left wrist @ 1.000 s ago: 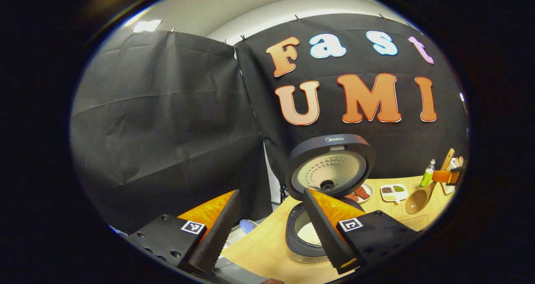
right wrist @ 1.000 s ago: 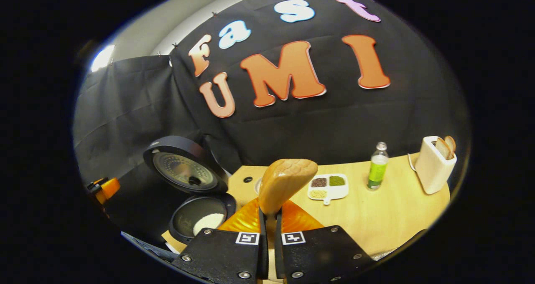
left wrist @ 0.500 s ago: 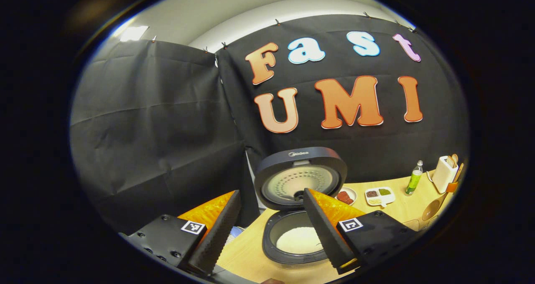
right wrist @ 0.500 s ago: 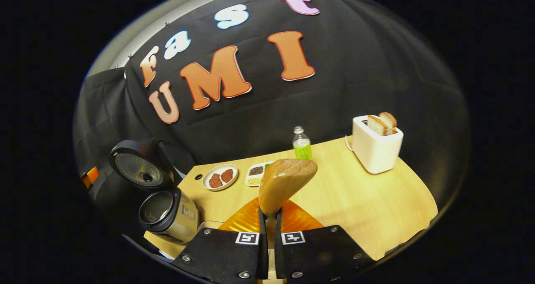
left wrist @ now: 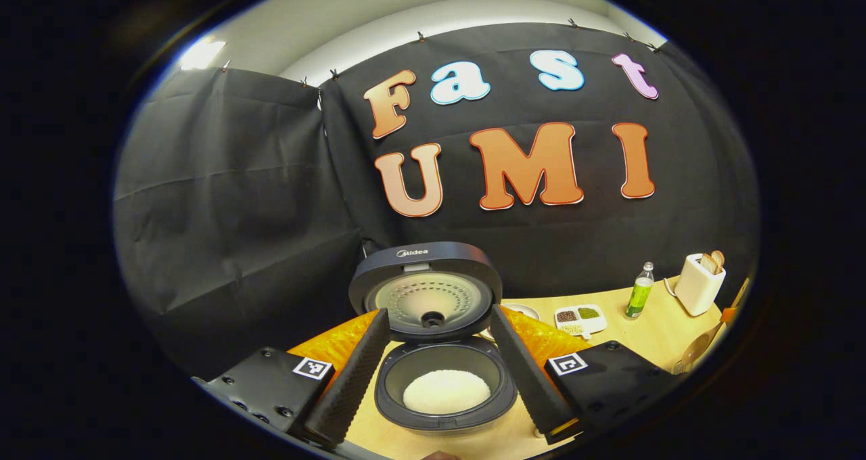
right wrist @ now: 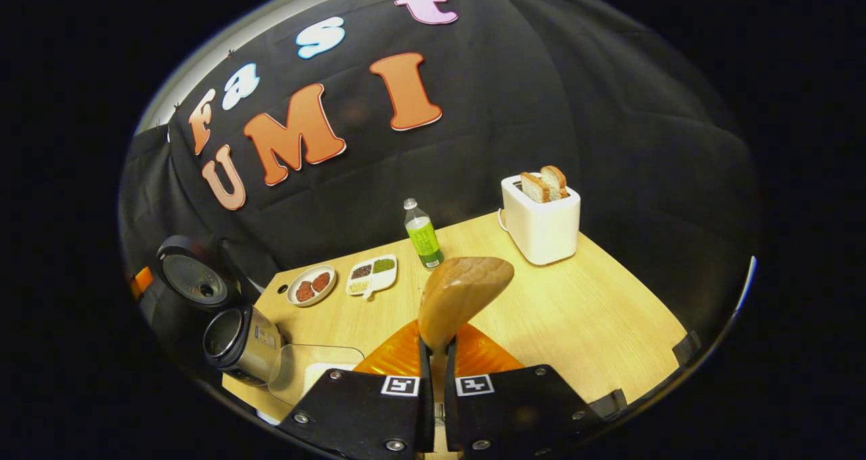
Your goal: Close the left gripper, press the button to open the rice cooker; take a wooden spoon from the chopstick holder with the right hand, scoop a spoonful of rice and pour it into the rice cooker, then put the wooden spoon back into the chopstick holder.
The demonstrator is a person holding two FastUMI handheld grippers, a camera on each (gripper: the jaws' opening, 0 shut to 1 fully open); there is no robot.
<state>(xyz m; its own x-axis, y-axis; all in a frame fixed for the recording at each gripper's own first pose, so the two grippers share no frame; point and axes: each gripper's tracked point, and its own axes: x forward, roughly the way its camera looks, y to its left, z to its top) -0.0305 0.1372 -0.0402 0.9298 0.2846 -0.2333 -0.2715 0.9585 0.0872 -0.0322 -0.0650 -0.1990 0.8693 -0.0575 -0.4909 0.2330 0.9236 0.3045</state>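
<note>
The right gripper [right wrist: 433, 352] pinches the light brown wooden spoon [right wrist: 460, 296] over the table, the left gripper [left wrist: 440, 372] gapes wide above the open black rice cooker [left wrist: 443, 385], so carry the spoon slowly and steadily back to its holder.

On the pale wooden table [right wrist: 595, 311] we see a white toaster [right wrist: 541, 226] holding bread at one o'clock, a green plastic bottle [right wrist: 422, 235] at twelve, and a white divided dish [right wrist: 372, 276] at eleven.

The dark cooker [left wrist: 443, 379] stands open, lid [left wrist: 426, 291] upright behind a pot holding a white rice [left wrist: 446, 391] mound. The wooden spoon [right wrist: 462, 296] stands upright right of the cooker, bowl topmost.
</note>
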